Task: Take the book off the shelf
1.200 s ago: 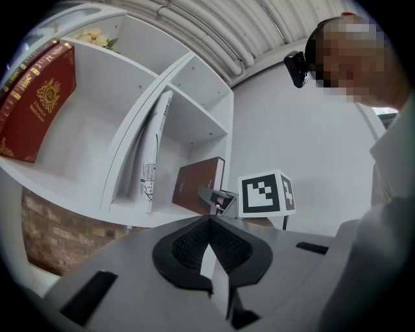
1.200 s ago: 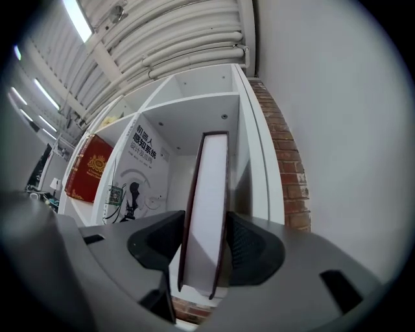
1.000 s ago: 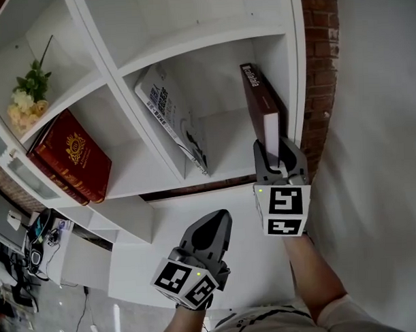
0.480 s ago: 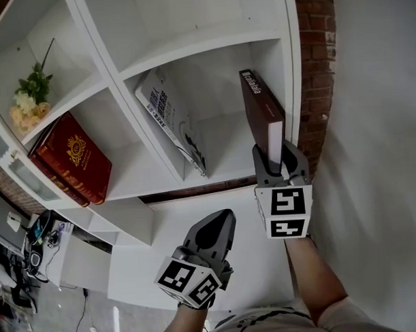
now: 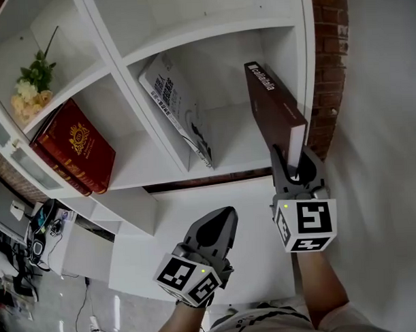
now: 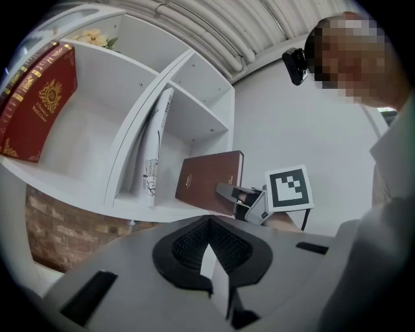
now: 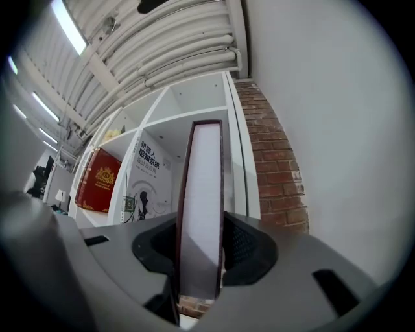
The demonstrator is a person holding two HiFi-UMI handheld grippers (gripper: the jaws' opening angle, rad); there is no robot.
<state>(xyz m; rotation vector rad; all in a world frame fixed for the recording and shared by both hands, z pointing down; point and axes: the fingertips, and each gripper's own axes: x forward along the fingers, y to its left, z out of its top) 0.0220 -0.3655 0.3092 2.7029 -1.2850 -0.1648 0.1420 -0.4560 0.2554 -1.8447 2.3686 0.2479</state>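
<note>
The brown book (image 5: 277,108) stands on edge, tilted, its near end out past the front of the white shelf (image 5: 210,36). My right gripper (image 5: 294,167) has that near end between its jaws, which are closing and press on both covers. In the right gripper view the book's (image 7: 201,214) white page edge fills the gap between the pads. In the left gripper view the book (image 6: 207,181) and right gripper (image 6: 237,194) show in front of the shelf. My left gripper (image 5: 220,219) hangs lower and to the left, shut and holding nothing.
A white book (image 5: 175,112) leans against the divider in the same compartment. Red books (image 5: 74,149) lean in the compartment to the left, with flowers (image 5: 31,86) above them. A brick wall strip (image 5: 327,69) runs beside the shelf's right side.
The right gripper has drawn back toward me and to the right, and the brown book has come out of the compartment with it. The left gripper has barely moved.
</note>
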